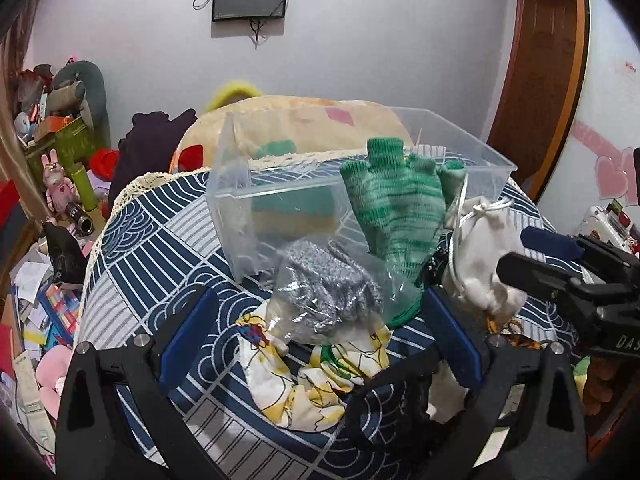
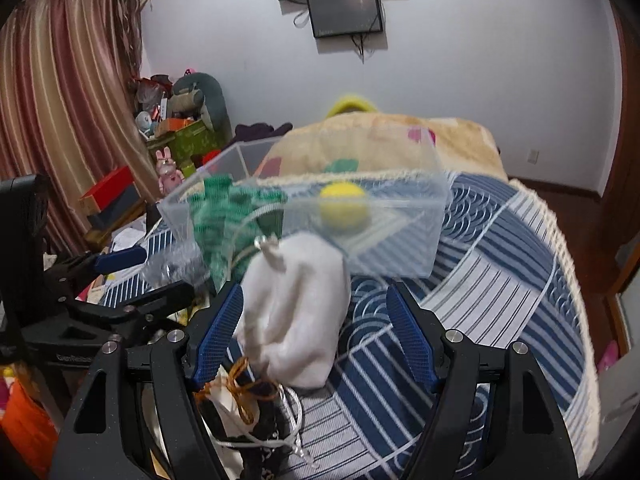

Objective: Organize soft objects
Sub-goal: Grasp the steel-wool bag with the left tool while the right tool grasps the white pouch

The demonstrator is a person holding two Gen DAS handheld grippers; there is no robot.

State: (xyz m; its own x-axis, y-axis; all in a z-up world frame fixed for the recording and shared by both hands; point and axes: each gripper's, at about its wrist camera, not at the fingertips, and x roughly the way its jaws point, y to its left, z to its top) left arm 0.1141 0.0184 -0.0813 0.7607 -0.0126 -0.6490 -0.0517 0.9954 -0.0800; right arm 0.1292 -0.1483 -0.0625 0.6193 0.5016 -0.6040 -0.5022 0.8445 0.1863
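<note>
A clear plastic box [image 1: 480, 148] stands on the blue patterned cloth [image 1: 160, 248], with a yellow-green sponge [image 1: 296, 216] inside; the box also shows in the right wrist view [image 2: 400, 240]. A green knit glove [image 1: 396, 208] leans on its front wall. A silver scrubber in a clear bag [image 1: 324, 292] lies on a yellow-white floral cloth [image 1: 316, 376], between the fingers of my open left gripper [image 1: 320, 332]. My right gripper [image 2: 316, 332] is open around a white drawstring pouch [image 2: 300, 312], not touching it on the right side. The pouch also shows in the left wrist view [image 1: 484, 248].
A small pouch with a gold cord [image 2: 236, 392] and dark items lie beneath the right gripper. A beige blanket [image 1: 304, 116] lies behind the box. Boxes, toys and papers [image 1: 52, 208] clutter the floor at left. A wooden door frame [image 1: 536, 80] stands at right.
</note>
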